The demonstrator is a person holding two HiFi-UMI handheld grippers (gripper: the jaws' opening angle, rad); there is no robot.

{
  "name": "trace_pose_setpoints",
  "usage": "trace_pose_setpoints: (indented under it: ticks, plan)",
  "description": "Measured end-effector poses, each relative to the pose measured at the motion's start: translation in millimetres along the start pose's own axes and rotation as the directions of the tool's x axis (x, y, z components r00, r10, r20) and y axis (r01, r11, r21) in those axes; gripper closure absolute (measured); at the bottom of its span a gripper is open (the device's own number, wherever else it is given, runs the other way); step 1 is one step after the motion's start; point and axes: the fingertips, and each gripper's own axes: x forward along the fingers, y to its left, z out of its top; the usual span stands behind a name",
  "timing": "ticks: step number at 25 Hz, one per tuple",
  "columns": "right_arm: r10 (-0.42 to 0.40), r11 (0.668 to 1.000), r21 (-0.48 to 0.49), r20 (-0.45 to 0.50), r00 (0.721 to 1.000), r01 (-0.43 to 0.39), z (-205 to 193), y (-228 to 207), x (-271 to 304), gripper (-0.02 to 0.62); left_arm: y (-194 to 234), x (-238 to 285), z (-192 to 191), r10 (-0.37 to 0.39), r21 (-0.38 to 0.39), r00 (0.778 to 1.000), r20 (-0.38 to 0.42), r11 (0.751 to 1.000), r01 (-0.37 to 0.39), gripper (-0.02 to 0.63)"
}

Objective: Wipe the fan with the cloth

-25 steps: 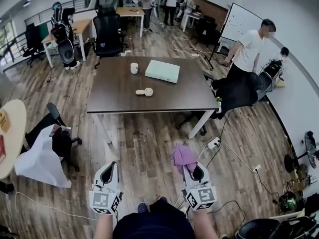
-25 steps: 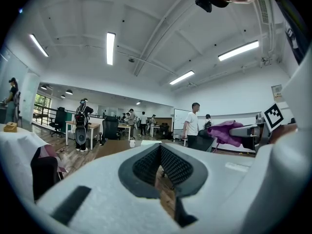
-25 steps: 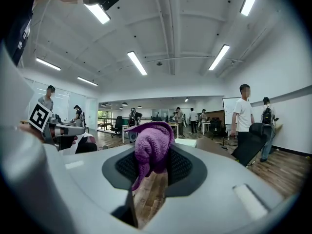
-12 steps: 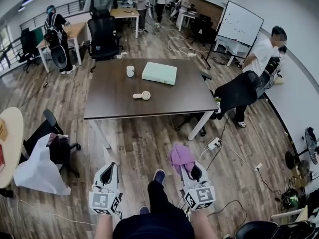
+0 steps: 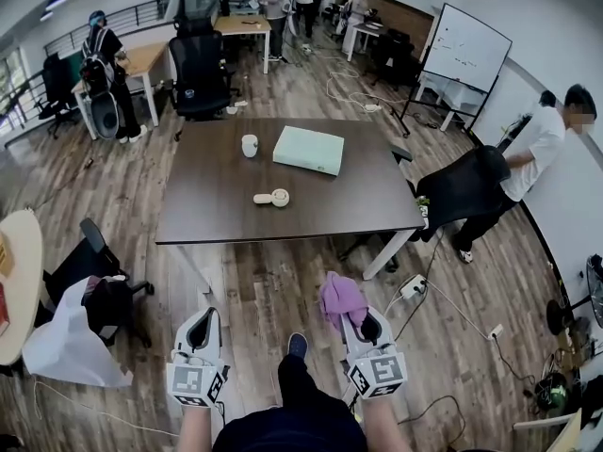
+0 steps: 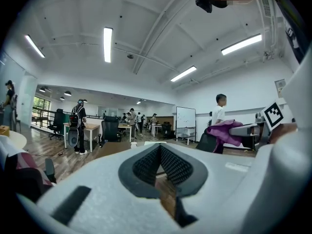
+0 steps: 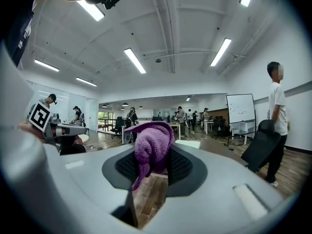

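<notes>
Left gripper (image 5: 207,316) was shut and empty, well short of the dark table (image 5: 217,226), where the small fan (image 5: 273,198) lay flat, long axis left-right, handle pointing left. It looked light and apt to slide, so best steadied by the handle. Right gripper (image 5: 364,320) was clamped on the soft, limp purple cloth (image 5: 341,296).

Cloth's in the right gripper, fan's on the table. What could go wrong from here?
1. The cloth mostly bulges out past the right gripper; it could slip out.
2. A power strip and cable lie on the floor right of the path: a trip risk.
3. The fan sits loose on the table; wiping might shove it.
</notes>
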Motion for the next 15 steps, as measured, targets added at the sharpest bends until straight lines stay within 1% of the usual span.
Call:
trace_pose_setpoints:
  ticks: [7,13,15]
  plan:
    - [0.043,0.999,0.006,-0.031,0.999,-0.043,10,-53,87,0.471,17,91,16,0.033,-0.005,0.999,-0.013,0.999,-0.033,0.611]
    - [0.085,0.996,0.005,-0.042,0.996,-0.085,18,-106,173,0.471,33,184,26,0.061,0.003,0.998,0.004,0.998,-0.061,0.611]
    - [0.096,0.995,0.008,-0.044,0.994,-0.095,19,-125,197,0.471,33,216,30,0.062,0.017,0.998,0.004,0.998,-0.062,0.611]
